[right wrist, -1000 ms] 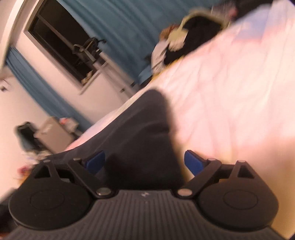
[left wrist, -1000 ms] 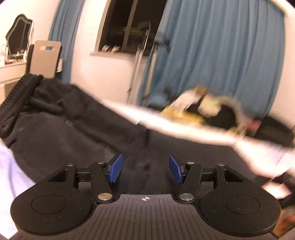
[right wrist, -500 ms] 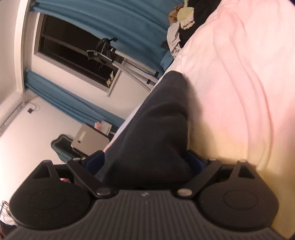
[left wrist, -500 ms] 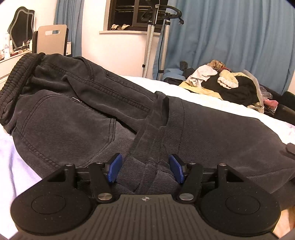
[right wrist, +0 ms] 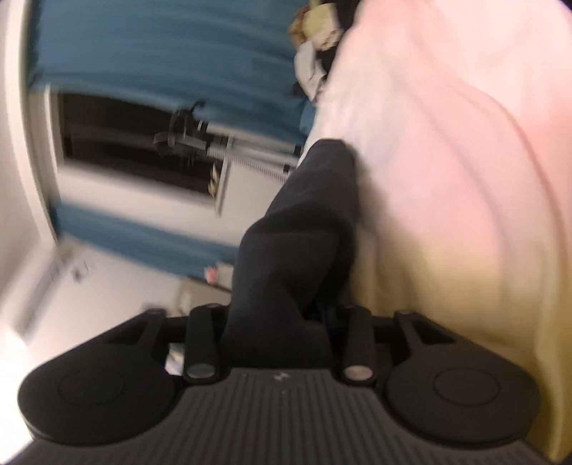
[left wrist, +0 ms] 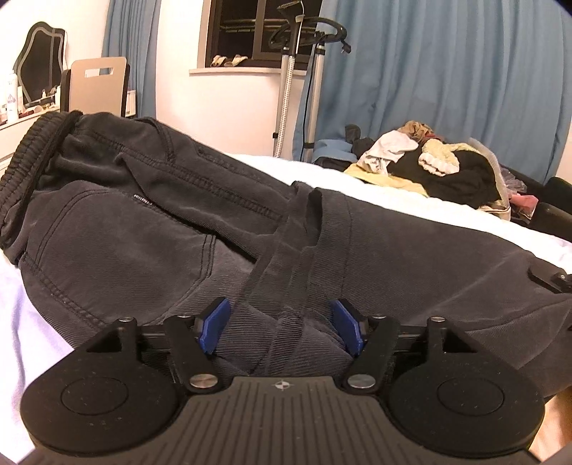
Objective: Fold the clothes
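Left tool [left wrist: 280, 327] opening astride bunched trousers [left wrist: 143, 229]; right tool [right wrist: 277, 314] closing, clamped on trouser leg [right wrist: 304, 229].

1. The left wrist view sits low over the bed [left wrist: 357, 179], upright, looking along its own jaws across the dark trousers [left wrist: 143, 232], which fill the middle of the frame at close range.
2. It faces the window [left wrist: 250, 32] at upper centre, with blue curtains [left wrist: 447, 82] at upper right.
3. The right wrist view is rolled sideways: the bed [right wrist: 447, 179] stands along the right of the frame, the window [right wrist: 136, 143] at left. It is blurred and close to the trousers [right wrist: 304, 232].
4. Both views share the trousers, bed, window, curtains, and the clothes pile [left wrist: 429, 161], seen at top centre [right wrist: 318, 28] in the right view.
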`<state>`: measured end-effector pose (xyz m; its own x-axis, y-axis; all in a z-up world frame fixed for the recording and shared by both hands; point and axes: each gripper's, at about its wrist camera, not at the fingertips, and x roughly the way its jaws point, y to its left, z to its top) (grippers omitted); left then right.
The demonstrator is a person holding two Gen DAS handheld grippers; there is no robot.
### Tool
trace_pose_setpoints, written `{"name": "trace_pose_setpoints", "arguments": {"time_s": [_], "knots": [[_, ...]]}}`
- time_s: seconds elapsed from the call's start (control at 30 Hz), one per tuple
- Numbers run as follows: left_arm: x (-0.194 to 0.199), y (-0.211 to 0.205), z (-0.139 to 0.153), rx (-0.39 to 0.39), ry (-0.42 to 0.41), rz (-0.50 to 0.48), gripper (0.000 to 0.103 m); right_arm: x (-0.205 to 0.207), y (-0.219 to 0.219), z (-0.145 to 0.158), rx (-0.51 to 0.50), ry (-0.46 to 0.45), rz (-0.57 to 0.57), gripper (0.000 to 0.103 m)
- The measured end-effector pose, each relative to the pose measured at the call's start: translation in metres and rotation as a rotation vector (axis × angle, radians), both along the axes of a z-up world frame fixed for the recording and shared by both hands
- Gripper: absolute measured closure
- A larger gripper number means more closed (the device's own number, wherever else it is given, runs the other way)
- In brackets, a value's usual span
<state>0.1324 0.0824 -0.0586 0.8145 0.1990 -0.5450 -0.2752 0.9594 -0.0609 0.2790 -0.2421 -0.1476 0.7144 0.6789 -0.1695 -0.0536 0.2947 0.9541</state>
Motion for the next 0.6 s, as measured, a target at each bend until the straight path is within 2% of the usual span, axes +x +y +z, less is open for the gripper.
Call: {"name": "trace_pose_setpoints", "arguments": {"time_s": [0.1,0.2,0.33,0.47,0.6], "knots": [[0.001,-0.007,0.0,0.01,-0.003,-0.01,0.03,-0.009,0.005,0.03,-0.109,-0.052,-0.037,0.081],[-0.004,-0.018,0.006,0.022,-0.017,-0.045,0.03,-0.027,0.004,0.064,-0.199,-0.128,-0.06,0.084],[-0.016,-0.029,0.026,-0.049,-0.027,-0.075,0.03,-0.053,-0.01,0.108,-0.265,-0.203,-0.071,0.085],[-0.038,-0.055,0.053,-0.069,-0.105,-0.163,0.03,-0.087,-0.055,0.14,-0.289,-0.241,-0.127,0.085],[-0.042,-0.083,0.067,-0.098,-0.162,-0.187,0.03,-0.125,-0.113,0.164,-0.38,-0.287,-0.183,0.085]]}}
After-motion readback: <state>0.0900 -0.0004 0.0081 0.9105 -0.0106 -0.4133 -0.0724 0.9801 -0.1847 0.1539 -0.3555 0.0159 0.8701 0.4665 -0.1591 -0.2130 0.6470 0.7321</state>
